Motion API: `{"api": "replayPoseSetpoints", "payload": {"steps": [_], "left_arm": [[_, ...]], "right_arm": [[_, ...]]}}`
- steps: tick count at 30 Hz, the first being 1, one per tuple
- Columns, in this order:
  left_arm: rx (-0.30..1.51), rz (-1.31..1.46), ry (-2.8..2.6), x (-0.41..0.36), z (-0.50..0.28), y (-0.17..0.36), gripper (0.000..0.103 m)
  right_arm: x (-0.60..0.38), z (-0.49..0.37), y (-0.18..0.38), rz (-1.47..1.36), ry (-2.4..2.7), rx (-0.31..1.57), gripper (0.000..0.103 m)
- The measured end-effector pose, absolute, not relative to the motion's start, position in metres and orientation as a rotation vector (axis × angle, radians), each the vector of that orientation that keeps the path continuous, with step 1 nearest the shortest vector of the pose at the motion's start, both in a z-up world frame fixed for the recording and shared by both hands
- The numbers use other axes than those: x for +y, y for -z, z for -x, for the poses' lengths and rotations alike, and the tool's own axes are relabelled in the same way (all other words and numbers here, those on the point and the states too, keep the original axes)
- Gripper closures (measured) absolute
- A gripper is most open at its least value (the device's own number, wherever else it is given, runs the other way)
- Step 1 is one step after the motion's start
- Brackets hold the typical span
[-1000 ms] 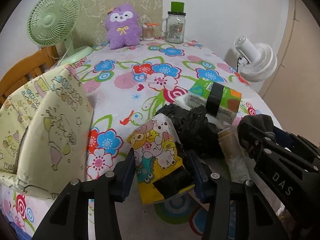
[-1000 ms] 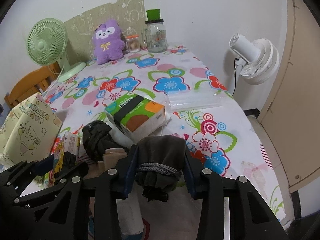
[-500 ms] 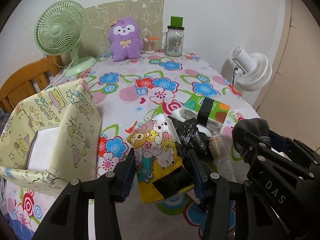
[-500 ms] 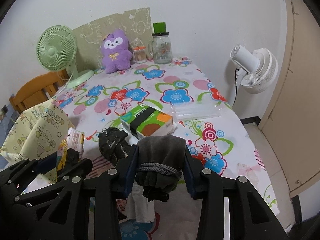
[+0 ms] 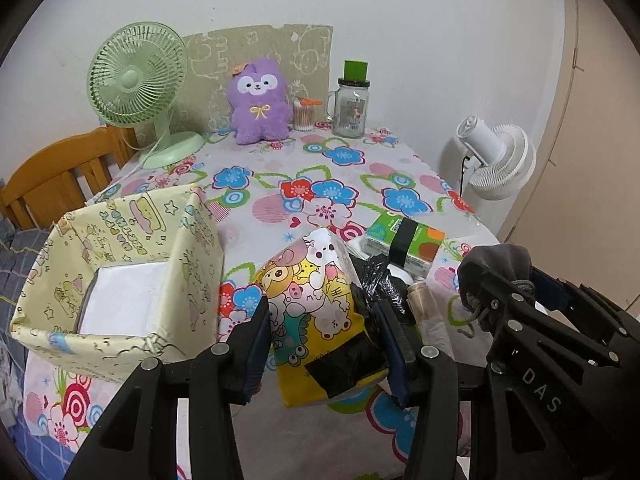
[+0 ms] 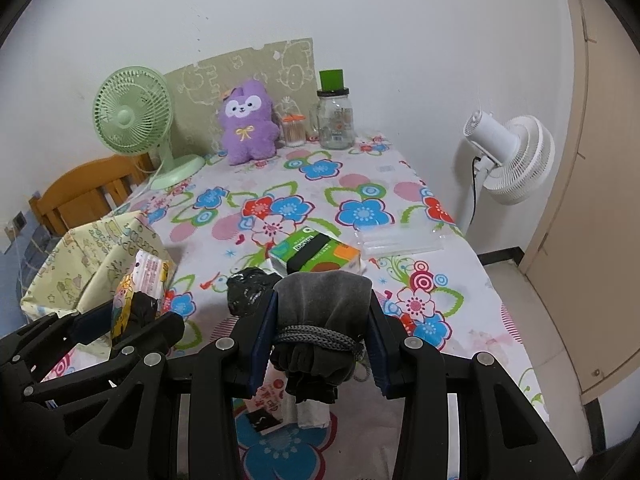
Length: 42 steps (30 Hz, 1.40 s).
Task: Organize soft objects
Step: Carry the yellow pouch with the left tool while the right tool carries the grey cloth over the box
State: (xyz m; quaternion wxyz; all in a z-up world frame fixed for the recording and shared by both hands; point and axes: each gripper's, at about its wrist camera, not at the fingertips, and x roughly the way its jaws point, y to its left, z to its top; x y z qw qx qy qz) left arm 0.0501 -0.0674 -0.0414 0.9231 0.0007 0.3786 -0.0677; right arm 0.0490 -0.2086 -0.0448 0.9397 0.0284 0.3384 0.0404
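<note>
Holding two soft items at once: left gripper (image 5: 324,340) is pinching the cartoon tissue pack (image 5: 320,308) across its lower body, right gripper (image 6: 320,332) is clamped on the grey drawstring pouch (image 6: 322,312) just at the cord tie. Both look lifted clear of the tabletop (image 6: 360,184), near its front edge. Pack is light film over soft tissue, so it squashes under the pads and the wrap is likely slick; grip low across the width as now, don't squeeze harder or it'll bulge and slide. Pouch is limp fabric, light, no shape of its own; the cinched neck at the cord is the only firm spot, so the current hold is the right one, and the loose end hanging below will swing. Yellow fabric bin (image 5: 120,280) sits at the front-left corner of the tabletop, open top, thin floppy walls, near wall leaning in; my read is that's the drop target. Its walls will fold if bumped, so come in from above, not across the rim. Left on the cloth near the front edge: crumpled black plastic bag (image 6: 248,292), green tissue box (image 6: 316,256), a beige roll (image 5: 424,304) beside the bag. Purple plush (image 6: 248,124) is at the back edge by the green fan (image 6: 132,116) and the glass jar (image 6: 336,120), well apart from the rest.
</note>
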Motion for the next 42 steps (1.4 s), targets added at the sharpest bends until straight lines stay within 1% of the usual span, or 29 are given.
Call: {"api": "replayPoseSetpoints", "payload": {"steps": [20, 42], "left_arm": [[0.711, -0.014, 0.133, -0.045, -0.039, 0.007, 0.052], [0.709, -0.006, 0.095, -0.007, -0.06, -0.006, 0.052]], "right_arm": [[-0.181, -0.033, 0.011, -0.005, -0.085, 0.648, 0.059], [-0.137, -0.059, -0.006, 0.038, -0.117, 0.663, 0.059]]}}
